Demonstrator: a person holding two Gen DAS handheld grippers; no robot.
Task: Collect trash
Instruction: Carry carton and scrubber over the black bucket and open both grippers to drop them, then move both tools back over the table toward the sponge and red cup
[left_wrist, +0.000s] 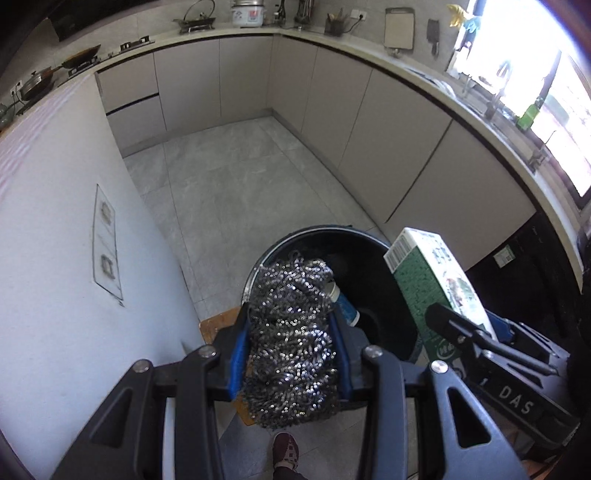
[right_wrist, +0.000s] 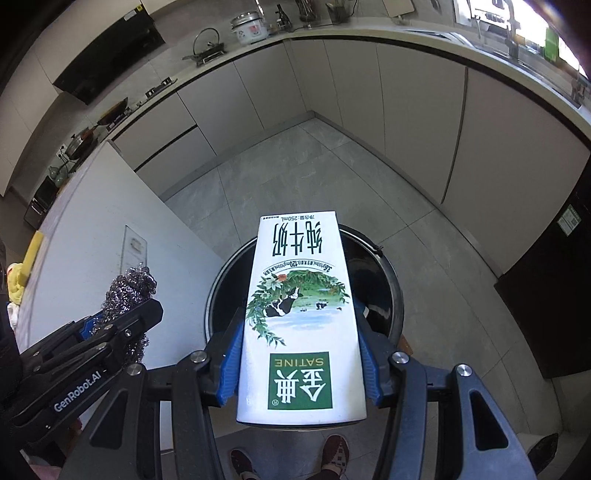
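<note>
My left gripper (left_wrist: 290, 325) is shut on a steel wool scrubber (left_wrist: 291, 332) and holds it over the near rim of a round black trash bin (left_wrist: 369, 251) on the floor. A small white and blue bottle (left_wrist: 343, 302) lies inside the bin. My right gripper (right_wrist: 301, 332) is shut on a white and green milk carton (right_wrist: 301, 314), held above the same bin (right_wrist: 391, 291). The carton (left_wrist: 432, 280) also shows at the right of the left wrist view, and the scrubber (right_wrist: 127, 295) at the left of the right wrist view.
A white island wall (left_wrist: 66, 240) stands close on the left. Grey cabinets (left_wrist: 388, 122) under a counter wrap the back and right. A black appliance (right_wrist: 554, 295) is at the right. Tiled floor (left_wrist: 240, 184) lies beyond the bin. The person's shoes (right_wrist: 332, 454) are below.
</note>
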